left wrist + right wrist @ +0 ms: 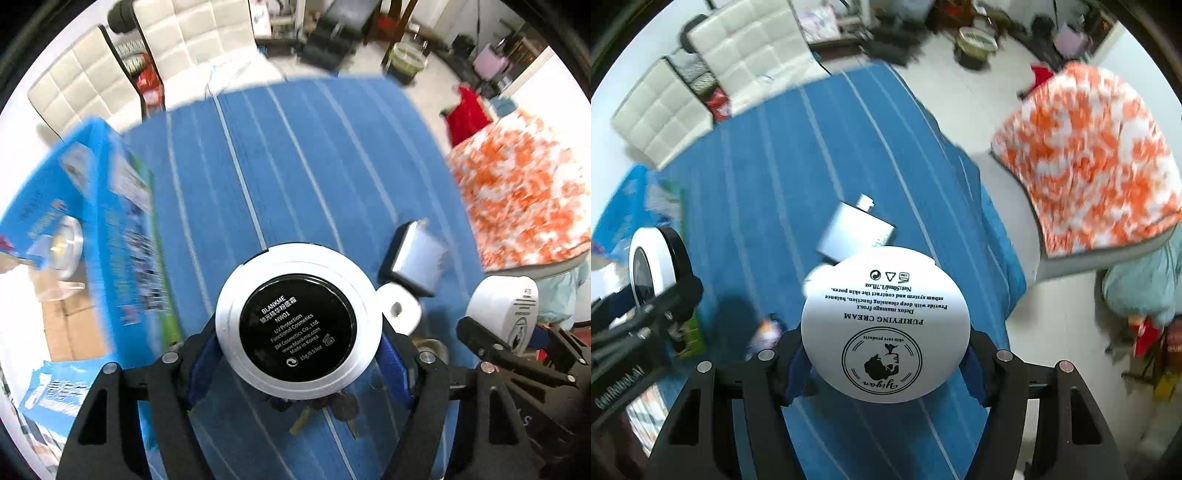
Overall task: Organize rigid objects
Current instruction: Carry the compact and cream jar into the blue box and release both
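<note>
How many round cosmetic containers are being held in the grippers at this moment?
2. The left gripper grips a white compact with a black BLANKME label. The right gripper grips a white Purifying Cream jar. Both are above the blue striped cloth. More may be hidden in the blue box.

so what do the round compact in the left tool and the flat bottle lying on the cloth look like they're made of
The compact: glossy white plastic rim, by its smooth even sheen, around a shiny black base disc printed in white, likely plastic too. The flat bottle: pale silvery body with a soft satin shine and a white neck; brushed metal or frosted plastic, blur leaves it open. The blue striped cloth looks woven and matte.
</note>
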Available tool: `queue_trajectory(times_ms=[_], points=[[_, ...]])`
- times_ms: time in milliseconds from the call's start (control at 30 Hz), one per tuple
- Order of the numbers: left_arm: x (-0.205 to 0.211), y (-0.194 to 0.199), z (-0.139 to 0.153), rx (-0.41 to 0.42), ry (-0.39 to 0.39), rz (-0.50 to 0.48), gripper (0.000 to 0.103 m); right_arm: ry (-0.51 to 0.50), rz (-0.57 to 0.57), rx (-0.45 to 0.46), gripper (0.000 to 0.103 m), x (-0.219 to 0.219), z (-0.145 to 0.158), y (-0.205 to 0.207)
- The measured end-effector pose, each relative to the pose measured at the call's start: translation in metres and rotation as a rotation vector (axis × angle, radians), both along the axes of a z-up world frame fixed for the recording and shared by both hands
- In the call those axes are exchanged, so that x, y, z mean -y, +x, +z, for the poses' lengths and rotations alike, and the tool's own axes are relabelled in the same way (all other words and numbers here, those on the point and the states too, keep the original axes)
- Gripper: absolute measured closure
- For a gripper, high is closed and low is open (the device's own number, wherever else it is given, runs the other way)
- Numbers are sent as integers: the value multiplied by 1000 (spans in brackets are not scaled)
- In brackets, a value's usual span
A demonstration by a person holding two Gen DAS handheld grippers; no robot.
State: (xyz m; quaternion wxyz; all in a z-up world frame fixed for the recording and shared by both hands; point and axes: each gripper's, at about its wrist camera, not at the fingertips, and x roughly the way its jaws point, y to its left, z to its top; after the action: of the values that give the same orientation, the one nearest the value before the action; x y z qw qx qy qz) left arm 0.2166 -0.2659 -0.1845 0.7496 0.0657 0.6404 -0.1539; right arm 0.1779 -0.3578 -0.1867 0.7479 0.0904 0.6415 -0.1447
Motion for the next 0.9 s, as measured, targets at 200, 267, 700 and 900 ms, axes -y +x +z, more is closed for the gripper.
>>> queue_trajectory(times_ms=[200, 267, 700, 900], points=[[-62, -10, 63, 109, -37, 53, 30, 27, 96, 92, 34, -65, 52, -9], [-90, -14, 79, 128, -44, 82, 30, 42, 138, 114, 34, -93, 65, -12], [-233, -48, 123, 193, 1, 266, 30, 110, 383, 158, 34, -241, 93, -27], [-273, -62, 130, 208, 2, 328, 30, 120, 438, 170, 34, -281, 101, -28]])
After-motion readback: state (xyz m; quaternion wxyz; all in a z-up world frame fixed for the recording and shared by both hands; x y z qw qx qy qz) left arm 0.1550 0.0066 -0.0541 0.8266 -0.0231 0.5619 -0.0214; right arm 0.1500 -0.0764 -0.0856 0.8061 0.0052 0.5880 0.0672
